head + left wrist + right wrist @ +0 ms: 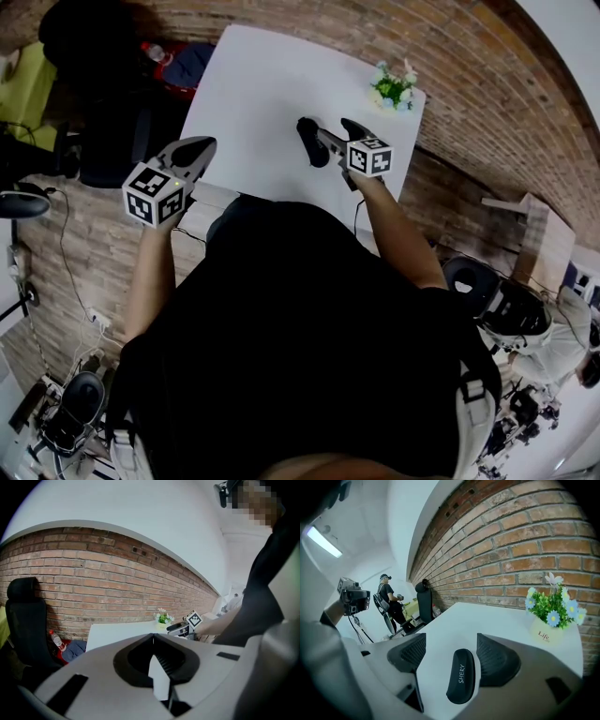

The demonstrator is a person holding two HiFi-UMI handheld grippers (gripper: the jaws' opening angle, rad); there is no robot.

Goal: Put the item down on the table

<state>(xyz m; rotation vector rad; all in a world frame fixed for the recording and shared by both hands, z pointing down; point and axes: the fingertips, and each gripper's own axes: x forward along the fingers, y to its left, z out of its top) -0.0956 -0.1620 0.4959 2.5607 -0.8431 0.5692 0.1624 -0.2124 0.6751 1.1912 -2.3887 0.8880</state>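
Observation:
A black oblong case (pixel 461 677) with white lettering lies flat on the white table (pixel 487 620). My right gripper (pixel 453 656) hovers over it, open, its ribbed pads (pixel 499 660) standing apart on either side of the case without touching it. In the head view the right gripper (pixel 330 133) is above the table's (pixel 262 84) middle. My left gripper (pixel 192 152) is held off the table's left near corner, its jaws together with nothing between them; its tips (pixel 152 635) meet in the left gripper view, where the right gripper (pixel 183 627) shows far off.
A small pot of flowers (pixel 551 616) stands at the table's far right corner (pixel 394 89), by the brick wall. A black chair (pixel 26 620) and a red-capped bottle (pixel 57 641) are left of the table. A person (pixel 389 599) stands far back.

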